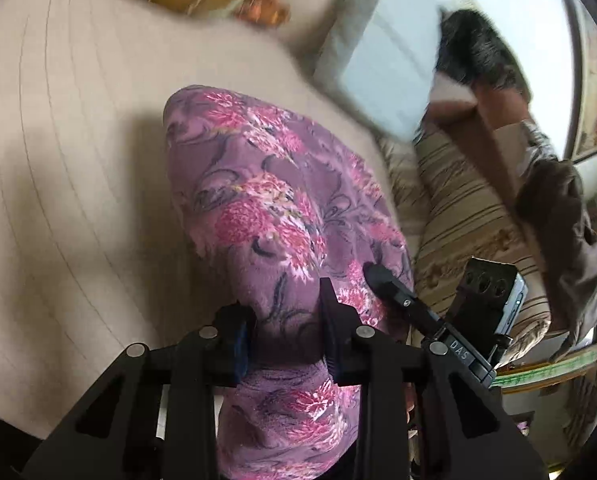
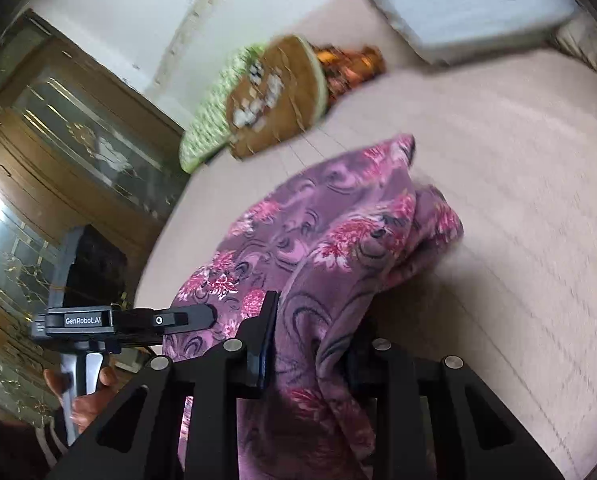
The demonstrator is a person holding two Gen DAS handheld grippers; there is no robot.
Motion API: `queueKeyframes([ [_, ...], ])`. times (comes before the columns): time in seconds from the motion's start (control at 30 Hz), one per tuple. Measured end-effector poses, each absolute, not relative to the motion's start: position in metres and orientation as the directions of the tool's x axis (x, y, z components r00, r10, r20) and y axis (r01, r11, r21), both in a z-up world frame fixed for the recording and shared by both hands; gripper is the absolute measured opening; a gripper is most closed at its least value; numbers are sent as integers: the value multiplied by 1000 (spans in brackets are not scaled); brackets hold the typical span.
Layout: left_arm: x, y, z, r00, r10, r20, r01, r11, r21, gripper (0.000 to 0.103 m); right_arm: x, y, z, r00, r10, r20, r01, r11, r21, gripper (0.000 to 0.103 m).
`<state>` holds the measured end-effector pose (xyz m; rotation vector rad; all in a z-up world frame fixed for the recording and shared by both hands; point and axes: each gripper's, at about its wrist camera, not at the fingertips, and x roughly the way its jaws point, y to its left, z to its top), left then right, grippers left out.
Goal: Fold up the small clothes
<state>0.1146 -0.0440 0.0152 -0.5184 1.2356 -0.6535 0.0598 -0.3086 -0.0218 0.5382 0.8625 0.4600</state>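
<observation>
Purple floral garment (image 1: 282,208) hangs between both claws, lifted partly off the bed (image 1: 78,160). Long axis runs away from the claws toward the far side of the bed; near end pinched up, far end drooping onto the bedspread w/ a rounded fold at the tip. Seen from the right wrist, the cloth (image 2: 338,240) bunches to the right, w/ a lumpy wad resting on the bed (image 2: 518,200).

Left claw (image 1: 286,332): jaws drawn close, pads pressed on the cloth edge, fabric passing between & spilling below. Right claw (image 2: 310,352): same, narrow gap, cloth clamped; its right finger mostly buried under fabric. In the left view, the right claw (image 1: 378,276) sits just beside, its tip against the same cloth. In the right view, the left claw (image 2: 202,316) pokes in from the left, a hand (image 2: 86,396) on its grip.

No containers in sight.

Room: bedspread left of the garment is bare & wide. Far end of the bed has a brown-green cushion (image 2: 266,96) w/ an orange patterned item (image 2: 350,64) behind, plus a pale pillow (image 1: 386,60). Striped bedding (image 1: 458,208) runs along the right edge, close to the garment. Wooden glass-front cabinet (image 2: 58,128) stands past the bed's left side.
</observation>
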Motion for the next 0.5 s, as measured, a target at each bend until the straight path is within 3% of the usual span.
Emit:
queueKeyframes([
  [0.2, 150, -27, 58, 344, -601, -722, 283, 799, -530, 27, 96, -274, 11, 614, 580, -536, -242, 784, 571, 27],
  [0.5, 209, -13, -25, 313, -457, -832, 192, 889, -416, 29, 166, -236, -43, 555, 531, -640, -165, 825, 541, 28],
])
